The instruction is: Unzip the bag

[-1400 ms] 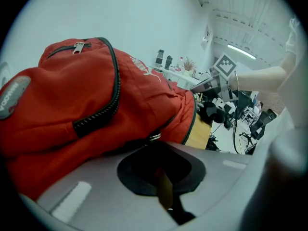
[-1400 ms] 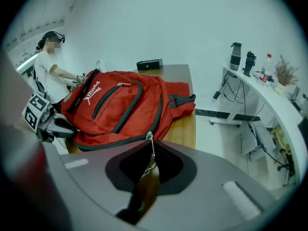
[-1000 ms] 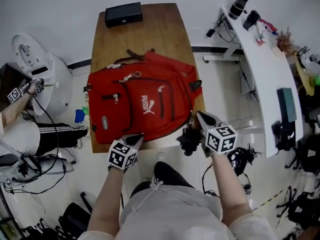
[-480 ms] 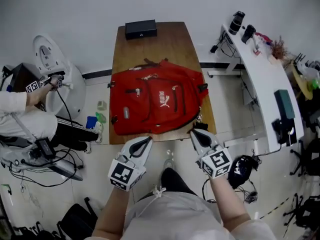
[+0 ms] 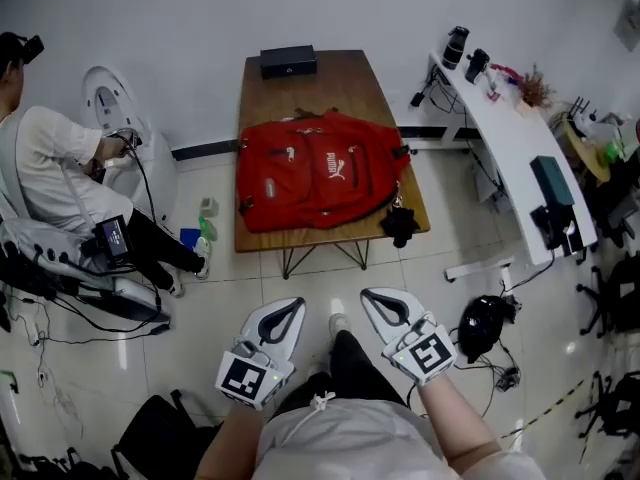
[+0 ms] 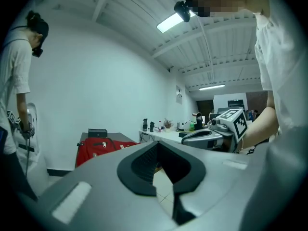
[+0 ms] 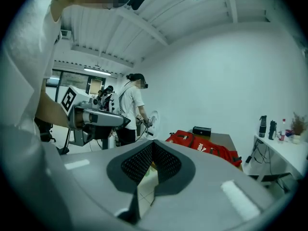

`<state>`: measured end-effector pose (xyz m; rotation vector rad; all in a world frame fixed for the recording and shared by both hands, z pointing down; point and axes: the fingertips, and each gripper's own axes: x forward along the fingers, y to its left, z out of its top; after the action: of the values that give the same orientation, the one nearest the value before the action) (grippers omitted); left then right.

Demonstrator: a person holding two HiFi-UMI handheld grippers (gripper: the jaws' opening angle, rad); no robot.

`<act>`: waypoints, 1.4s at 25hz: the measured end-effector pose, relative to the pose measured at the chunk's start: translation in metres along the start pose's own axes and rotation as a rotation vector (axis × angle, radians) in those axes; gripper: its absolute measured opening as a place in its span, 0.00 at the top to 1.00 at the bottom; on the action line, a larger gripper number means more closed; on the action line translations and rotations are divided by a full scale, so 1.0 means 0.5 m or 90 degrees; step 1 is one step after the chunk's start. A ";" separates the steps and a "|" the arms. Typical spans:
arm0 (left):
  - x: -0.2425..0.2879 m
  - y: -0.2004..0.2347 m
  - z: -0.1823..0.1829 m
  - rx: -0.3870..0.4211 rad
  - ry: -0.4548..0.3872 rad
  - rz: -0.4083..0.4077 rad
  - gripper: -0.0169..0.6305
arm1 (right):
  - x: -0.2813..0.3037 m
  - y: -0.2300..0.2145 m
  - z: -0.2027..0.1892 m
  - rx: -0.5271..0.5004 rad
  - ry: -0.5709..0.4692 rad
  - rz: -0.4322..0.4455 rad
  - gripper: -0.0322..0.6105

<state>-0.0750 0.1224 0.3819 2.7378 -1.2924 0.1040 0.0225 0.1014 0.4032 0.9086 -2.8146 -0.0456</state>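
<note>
A red backpack [image 5: 320, 173] lies flat on the wooden table [image 5: 340, 83], its front pockets and zips facing up. It shows small and far off in the left gripper view [image 6: 98, 148] and in the right gripper view [image 7: 207, 146]. Both grippers hang over the tiled floor, well short of the table. My left gripper [image 5: 283, 313] is shut and holds nothing; its tips [image 6: 157, 144] meet. Beside it, my right gripper [image 5: 385, 308] is also shut and empty, its tips [image 7: 152, 143] closed together.
A black box [image 5: 288, 62] sits at the table's far end. A black object [image 5: 400, 223] hangs at the table's near right corner. A person in white [image 5: 55, 168] works at a white machine [image 5: 110, 103] on the left. A white desk [image 5: 500, 138] stands right; a dark bundle [image 5: 483, 326] lies on the floor.
The view and both grippers have backed away from the table. The grippers, earlier at the bag's near edge, are now over the floor, far from the bag.
</note>
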 end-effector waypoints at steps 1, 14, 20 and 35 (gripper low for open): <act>-0.013 -0.014 -0.005 -0.004 0.001 0.000 0.96 | -0.012 0.019 -0.003 0.000 -0.003 0.003 0.94; -0.066 -0.100 -0.007 0.018 0.019 0.011 0.96 | -0.108 0.081 0.043 0.006 -0.056 0.007 0.94; -0.073 -0.112 0.000 -0.005 0.008 0.017 0.96 | -0.133 0.064 0.041 -0.001 -0.055 -0.001 0.94; -0.043 -0.101 -0.006 -0.012 0.017 0.029 0.96 | -0.123 0.041 0.023 0.046 -0.045 -0.009 0.94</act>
<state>-0.0495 0.1708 0.3787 2.6818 -1.3427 0.1302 0.0575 0.1538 0.3835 0.9597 -2.8919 0.0227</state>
